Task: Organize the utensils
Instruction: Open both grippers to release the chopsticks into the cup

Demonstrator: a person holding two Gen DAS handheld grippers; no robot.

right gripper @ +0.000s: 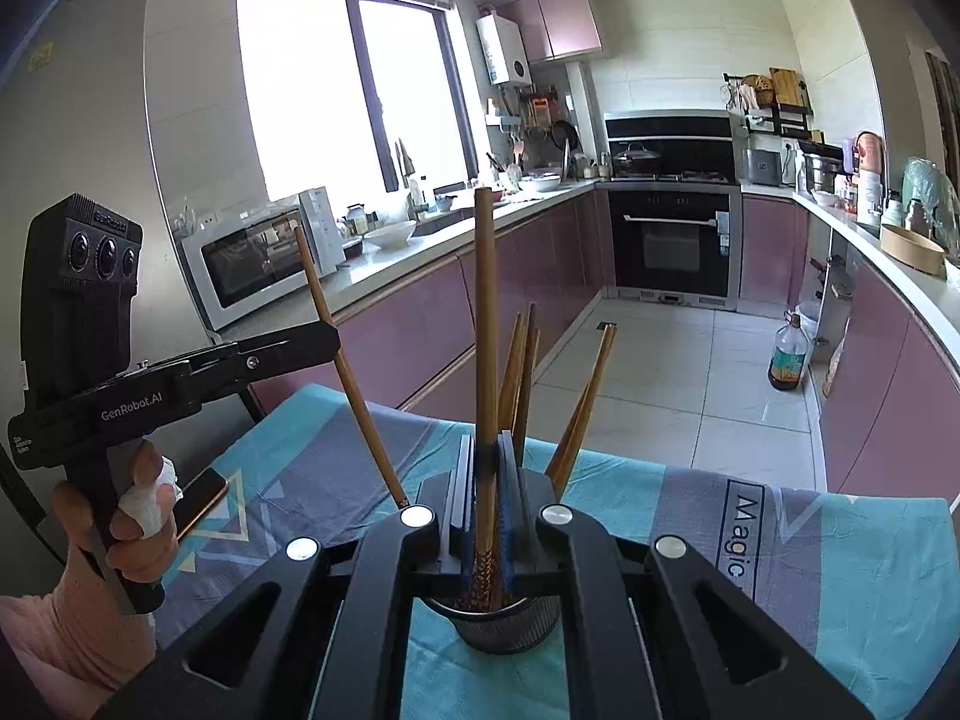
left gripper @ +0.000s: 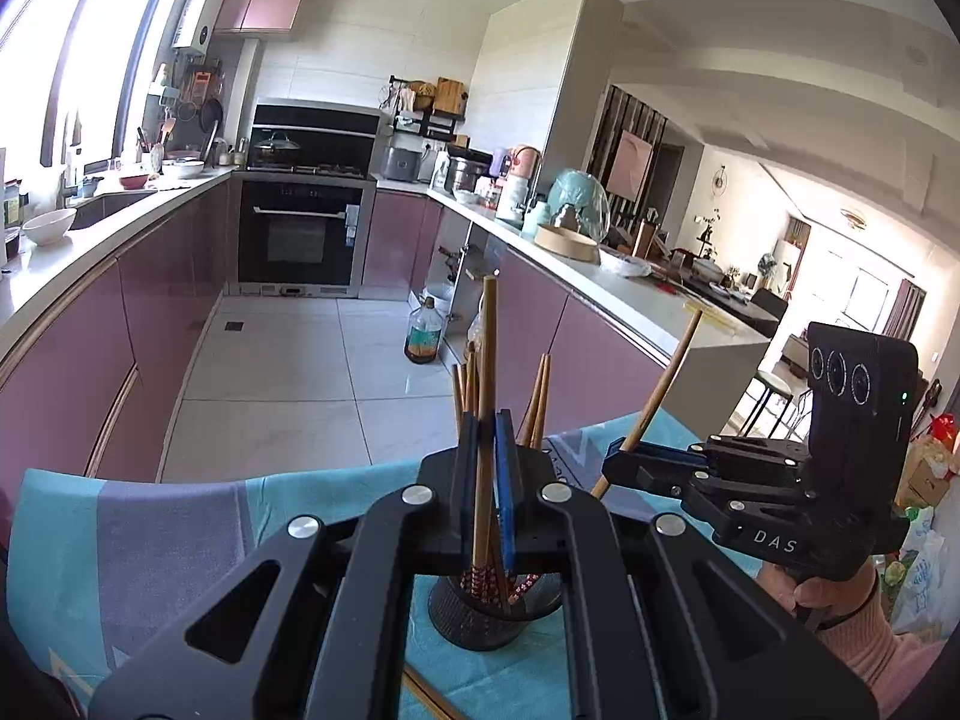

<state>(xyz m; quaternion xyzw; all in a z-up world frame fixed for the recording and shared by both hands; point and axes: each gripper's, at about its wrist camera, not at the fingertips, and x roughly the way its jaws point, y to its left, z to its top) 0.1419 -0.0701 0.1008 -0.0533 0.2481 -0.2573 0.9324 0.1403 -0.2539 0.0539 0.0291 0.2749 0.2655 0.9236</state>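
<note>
A black mesh holder point(left gripper: 480, 612) point(right gripper: 507, 624) stands on the blue-and-grey tablecloth point(left gripper: 180, 540) with several wooden chopsticks point(left gripper: 537, 396) point(right gripper: 579, 408) upright in it. My left gripper point(left gripper: 486, 420) is shut on one chopstick point(left gripper: 489, 336), held nearly upright just above the holder. My right gripper point(right gripper: 487, 444) is shut on another chopstick point(right gripper: 485, 300), also upright over the holder. In the left wrist view the right gripper point(left gripper: 624, 456) is at the right with its chopstick point(left gripper: 666, 384) tilted. In the right wrist view the left gripper point(right gripper: 333, 333) is at the left with its stick point(right gripper: 312, 276) slanted.
One loose chopstick point(left gripper: 426, 693) lies on the cloth in front of the holder. A phone point(right gripper: 201, 498) rests on the cloth at the left edge. Beyond the table are tiled floor, purple cabinets point(right gripper: 420, 330), an oil bottle point(left gripper: 423, 339) and an oven point(right gripper: 672, 240).
</note>
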